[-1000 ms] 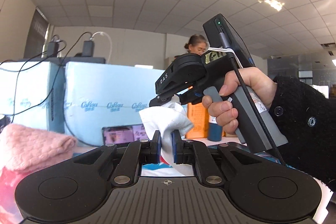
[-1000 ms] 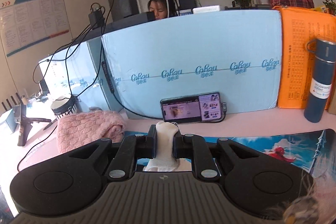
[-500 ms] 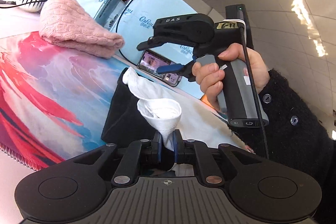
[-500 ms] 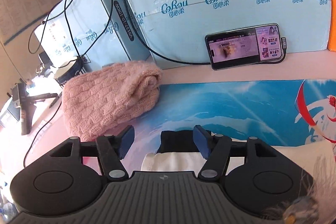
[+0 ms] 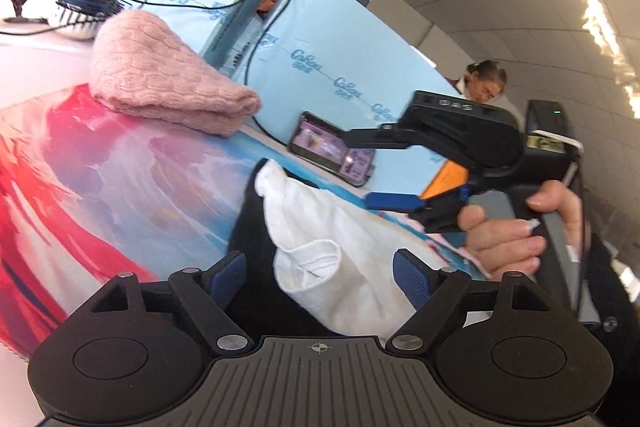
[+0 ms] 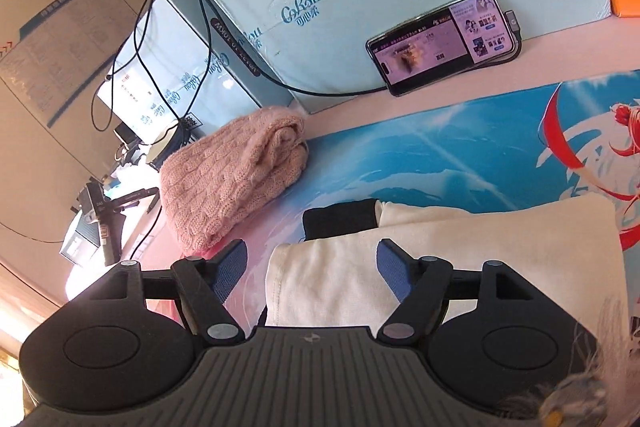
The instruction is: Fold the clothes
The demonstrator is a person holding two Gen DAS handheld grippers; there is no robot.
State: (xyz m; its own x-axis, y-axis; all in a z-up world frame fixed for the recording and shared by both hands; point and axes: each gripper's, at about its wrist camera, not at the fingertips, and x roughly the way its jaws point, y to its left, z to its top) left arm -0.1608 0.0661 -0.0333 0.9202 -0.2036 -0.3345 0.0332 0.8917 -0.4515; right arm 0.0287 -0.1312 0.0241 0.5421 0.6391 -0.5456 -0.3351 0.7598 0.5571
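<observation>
The white garment [image 6: 460, 259] lies on the printed mat [image 6: 440, 155] on the worktop [image 6: 460, 99], doubled over itself in soft layers, with a black garment [image 6: 340, 221] showing from under its far end. From where I stand it looks like thin, limp cotton: light, no stiffness at all, likely to sag and slide off itself if lifted by one point only. The stitched hem [image 5: 318, 259] that puckers up near the left tongs [image 5: 320, 273] seems the surest place to take hold, or else a corner of the folded edge, pinched through both layers so they travel together. It is not fragile, and the mat under it should let it drag without catching.

Both tongs stand wide open and hold nothing. The left tongs hover just over the rumpled hem; the right tongs [image 6: 312, 265] hang above the folded edge nearest them, held by a hand [image 5: 520, 227] in a dark sleeve.

Counted: one white garment, one black one beneath it, one pink knitted sweater [image 6: 236, 175] folded off to the side, one phone [image 6: 444, 41] propped against the pale blue boxes, two tongs.
</observation>
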